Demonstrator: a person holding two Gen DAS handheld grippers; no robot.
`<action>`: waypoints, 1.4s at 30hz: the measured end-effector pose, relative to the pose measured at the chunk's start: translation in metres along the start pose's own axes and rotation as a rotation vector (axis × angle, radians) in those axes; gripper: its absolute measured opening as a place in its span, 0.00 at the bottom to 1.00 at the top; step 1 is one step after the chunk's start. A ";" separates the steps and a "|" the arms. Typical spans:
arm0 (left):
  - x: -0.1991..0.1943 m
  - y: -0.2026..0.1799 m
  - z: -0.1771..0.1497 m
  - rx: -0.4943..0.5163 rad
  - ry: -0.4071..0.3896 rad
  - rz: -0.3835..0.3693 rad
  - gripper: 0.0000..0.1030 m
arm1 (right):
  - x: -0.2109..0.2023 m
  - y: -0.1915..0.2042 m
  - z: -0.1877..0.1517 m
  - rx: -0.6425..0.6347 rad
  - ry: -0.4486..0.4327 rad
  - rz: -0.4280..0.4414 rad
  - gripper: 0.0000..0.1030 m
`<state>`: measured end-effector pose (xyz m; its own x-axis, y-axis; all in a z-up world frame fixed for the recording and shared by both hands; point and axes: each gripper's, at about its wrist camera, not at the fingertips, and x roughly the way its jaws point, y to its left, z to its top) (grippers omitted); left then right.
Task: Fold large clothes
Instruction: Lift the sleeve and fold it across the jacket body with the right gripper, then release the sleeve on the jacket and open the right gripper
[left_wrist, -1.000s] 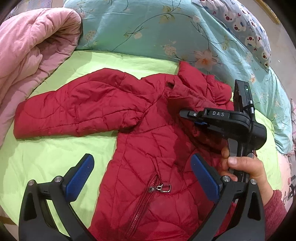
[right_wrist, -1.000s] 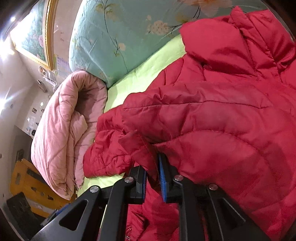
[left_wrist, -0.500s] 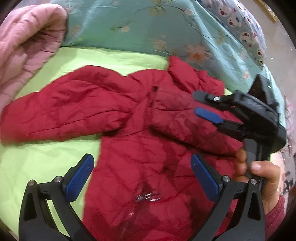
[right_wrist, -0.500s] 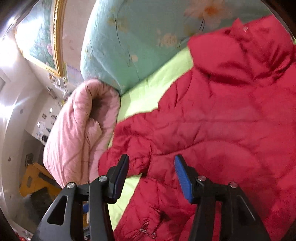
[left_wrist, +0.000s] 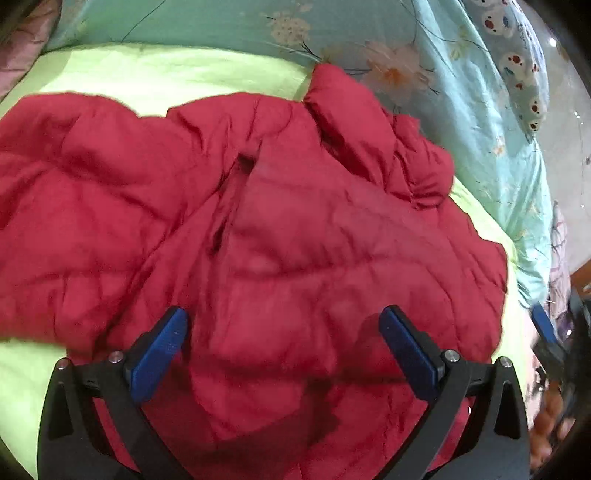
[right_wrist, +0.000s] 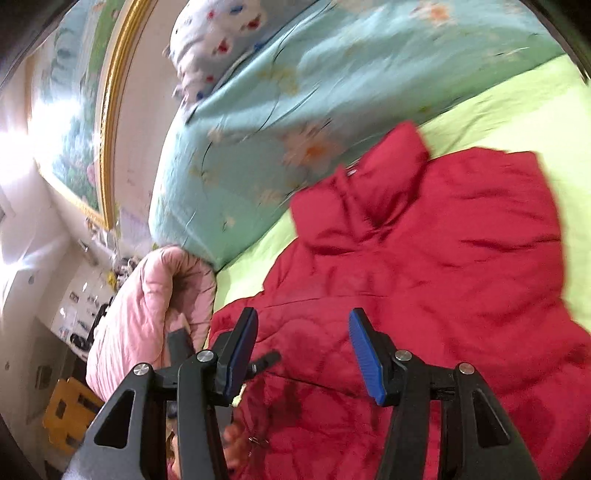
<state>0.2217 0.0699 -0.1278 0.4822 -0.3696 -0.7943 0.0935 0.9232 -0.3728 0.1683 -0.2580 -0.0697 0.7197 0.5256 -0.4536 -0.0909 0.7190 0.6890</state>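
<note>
Hovering over the red jacket (left_wrist: 295, 240), 2 spread, empty hand-held grippers.

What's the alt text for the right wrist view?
A red puffer jacket lies spread on a lime-green bedsheet, with the open right gripper hovering above it, nothing between its blue pads. A teal floral quilt and a pink quilt sit behind.
</note>
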 end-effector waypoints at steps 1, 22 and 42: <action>0.001 -0.003 0.002 0.014 -0.017 0.005 0.95 | -0.005 -0.004 -0.001 0.001 -0.005 -0.009 0.53; -0.008 0.003 0.008 0.060 -0.154 0.149 0.16 | -0.045 -0.055 0.027 -0.036 -0.107 -0.311 0.50; 0.006 0.006 0.002 0.079 -0.132 0.157 0.26 | 0.052 -0.098 0.016 -0.153 0.078 -0.543 0.40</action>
<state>0.2268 0.0733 -0.1333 0.6054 -0.2087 -0.7680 0.0737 0.9756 -0.2070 0.2260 -0.3083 -0.1519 0.6385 0.0897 -0.7644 0.1756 0.9500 0.2581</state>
